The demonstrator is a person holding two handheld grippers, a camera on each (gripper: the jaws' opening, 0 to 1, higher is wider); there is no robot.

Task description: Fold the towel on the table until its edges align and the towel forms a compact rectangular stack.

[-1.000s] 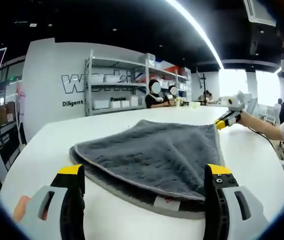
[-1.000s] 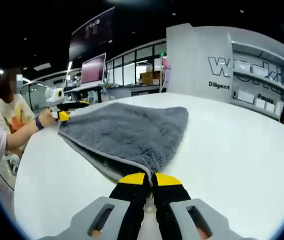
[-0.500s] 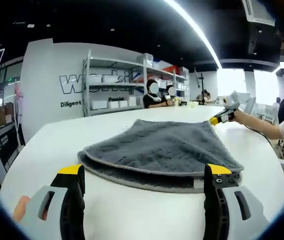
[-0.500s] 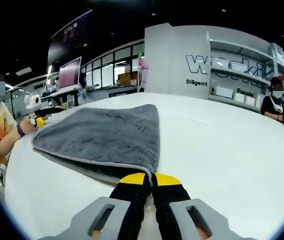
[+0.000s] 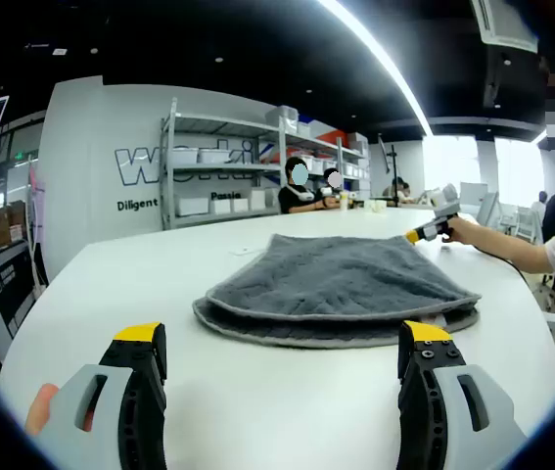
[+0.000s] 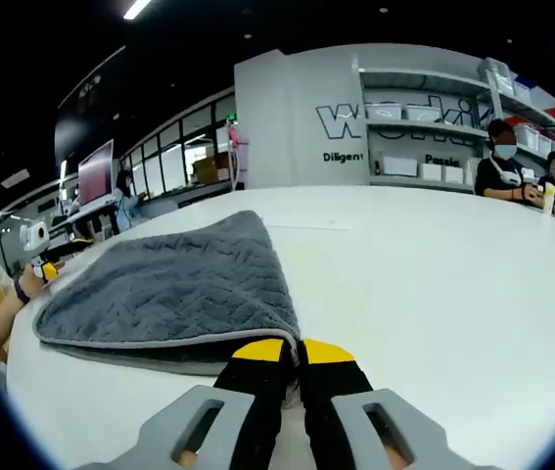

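White table (image 5: 81, 284); right tool (image 6: 292, 351) pinching towel (image 6: 169, 289).

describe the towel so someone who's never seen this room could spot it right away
On the big white table in front of the shelving lies the towel. It is dark grey, plush and folded double, its corner pinched by the right gripper.

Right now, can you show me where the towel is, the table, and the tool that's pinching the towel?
towel (image 5: 341, 294): left gripper view, middle of its grey top layer.
table (image 6: 453, 264): right gripper view, bare white top beside the towel.
right tool (image 6: 293, 349): right gripper view, between its yellow tips, closed on the towel's corner.
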